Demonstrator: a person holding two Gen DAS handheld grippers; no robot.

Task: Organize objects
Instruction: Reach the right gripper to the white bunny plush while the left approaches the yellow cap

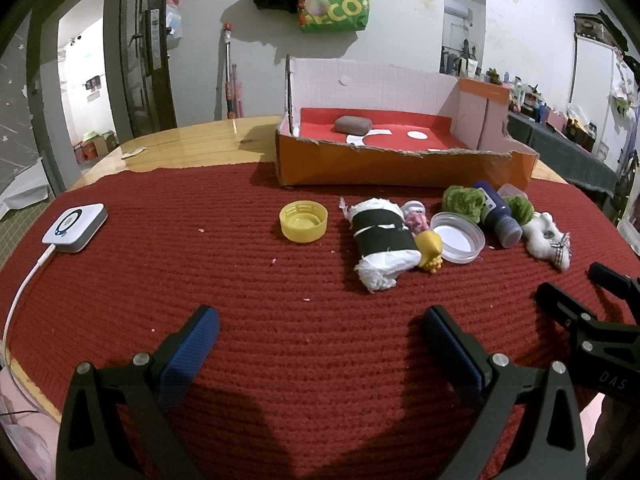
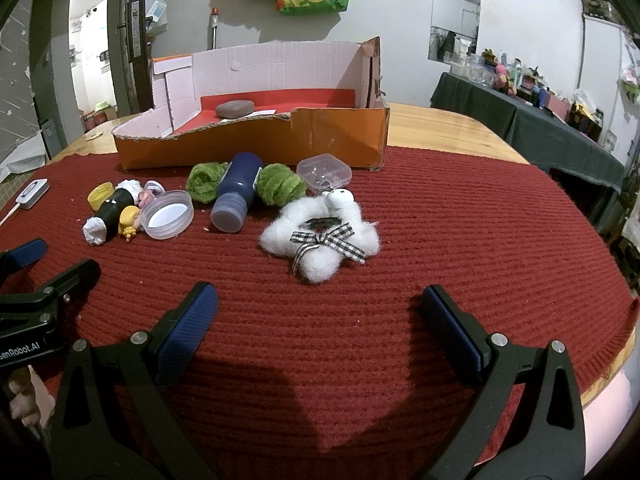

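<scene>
Both tools — left tool (image 1: 320,344), right tool (image 2: 320,328) — spread, empty; we are risking toppling the blue bottle (image 2: 236,192) at eleven o'clock — crowded neighbours.

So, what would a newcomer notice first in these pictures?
Probably the clutter on the red mat: a fluffy white toy with a checked bow, a dark blue bottle lying between two green pompoms. Behind them stands a torn orange box holding a grey bar.
</scene>
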